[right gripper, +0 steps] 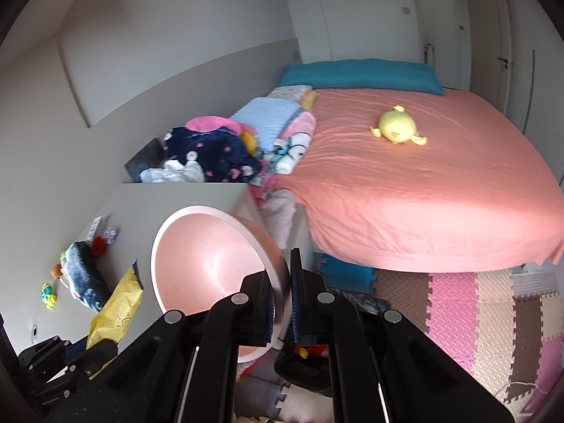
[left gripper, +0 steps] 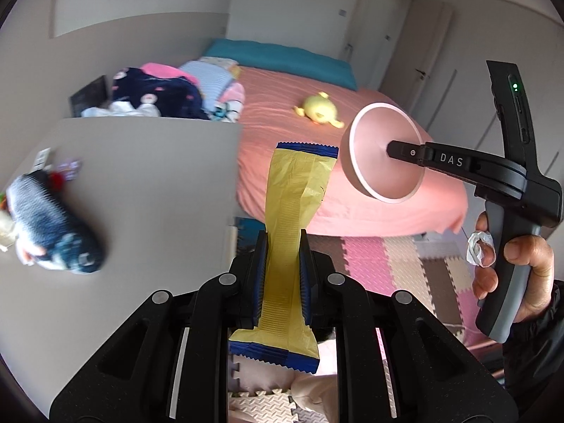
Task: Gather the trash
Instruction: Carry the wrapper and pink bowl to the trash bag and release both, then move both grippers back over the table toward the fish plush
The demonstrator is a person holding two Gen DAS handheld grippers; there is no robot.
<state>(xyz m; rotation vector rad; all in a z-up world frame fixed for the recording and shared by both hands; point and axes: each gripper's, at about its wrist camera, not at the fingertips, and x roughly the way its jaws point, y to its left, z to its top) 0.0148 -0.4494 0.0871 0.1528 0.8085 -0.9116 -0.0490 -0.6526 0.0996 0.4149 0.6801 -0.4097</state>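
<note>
Wrapper [left gripper: 294, 211], yellow with blue ends, is clamped mid-length by the left gripper [left gripper: 282, 246] above the floor mats [left gripper: 366, 261]; thin, light and floppy, it is best pinched centrally. A pink bowl [right gripper: 211, 264] is gripped by its rim in the right gripper [right gripper: 282, 275].

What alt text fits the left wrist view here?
The left gripper pinches a yellow wrapper upright, while the right gripper holds a pink bowl by its rim. Behind lie a pink bed and foam floor mats.
</note>
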